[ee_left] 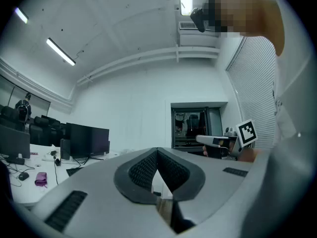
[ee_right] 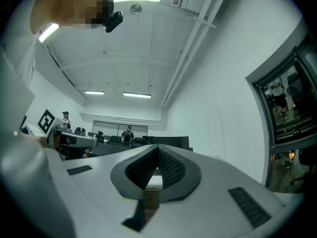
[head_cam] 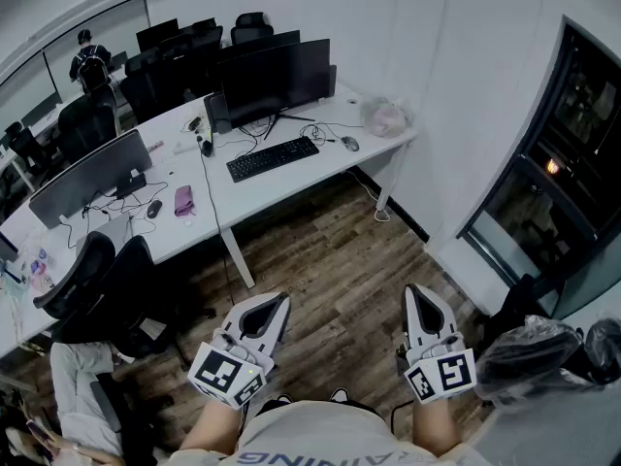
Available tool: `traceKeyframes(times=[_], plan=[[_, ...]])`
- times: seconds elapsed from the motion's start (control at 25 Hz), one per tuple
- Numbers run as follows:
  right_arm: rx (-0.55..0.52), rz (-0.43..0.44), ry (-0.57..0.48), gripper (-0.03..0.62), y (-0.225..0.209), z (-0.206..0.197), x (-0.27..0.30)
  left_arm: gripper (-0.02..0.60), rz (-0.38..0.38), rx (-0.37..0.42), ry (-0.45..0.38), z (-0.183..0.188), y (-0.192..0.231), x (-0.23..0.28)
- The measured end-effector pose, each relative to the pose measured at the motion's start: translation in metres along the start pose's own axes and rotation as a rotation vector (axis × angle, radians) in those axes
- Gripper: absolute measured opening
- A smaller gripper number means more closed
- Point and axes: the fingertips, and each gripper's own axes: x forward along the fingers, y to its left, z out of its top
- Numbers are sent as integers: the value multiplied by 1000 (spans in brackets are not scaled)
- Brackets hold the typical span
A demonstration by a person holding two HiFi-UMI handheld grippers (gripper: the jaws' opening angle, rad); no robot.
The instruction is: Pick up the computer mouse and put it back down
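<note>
The person is standing on the wood floor (head_cam: 330,260), well back from the white desk (head_cam: 291,181) running across the upper left of the head view. Both tools are being held low at the bottom centre of that frame, side by side and roughly level. This reads as a carrying pose rather than a reach, since nothing is within range of either one.

In the left gripper view, the left gripper (head_cam: 279,304) is showing its ribbed pads (ee_left: 143,170) pressed together at the tips with nothing between them. The right gripper (head_cam: 418,292) is likewise closed on empty air, its pads meeting in a point in the right gripper view. Closed jaws are probably just the resting state for walking up.

The computer mouse (head_cam: 349,144) is lying in the upper middle of the head view, on the desk just right of the black keyboard (head_cam: 273,158), where a right hand would use it. A darker mouse (head_cam: 153,208) is sitting on the neighbouring desk at the left, beside a pink item (head_cam: 183,200), so which one is meant is not certain.

The pick has apparently not begun. The approach is coming first, and the chosen claw will need to open before going down over the mouse.
</note>
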Motion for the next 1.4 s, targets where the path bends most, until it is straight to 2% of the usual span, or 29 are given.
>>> traceKeyframes(times=[0.36,0.6,0.96,1.12,1.4], plan=[[-6,1,5,18,3,-3,2,5,-4,-10,6,-3,3,-1],[55,6,0,18,1,-5,4,5,-13,-9,11,-2,3,0],[72,17,9,20,-8,-16,6,5,-12,-14,42,-8,-1,9],[80,15,15,20,-25,-23,1,5,-14,-4,57,-11,-11,26],[135,-14,33,20,-81,-46,-11,5,-12,6,89,-26,-39,64]])
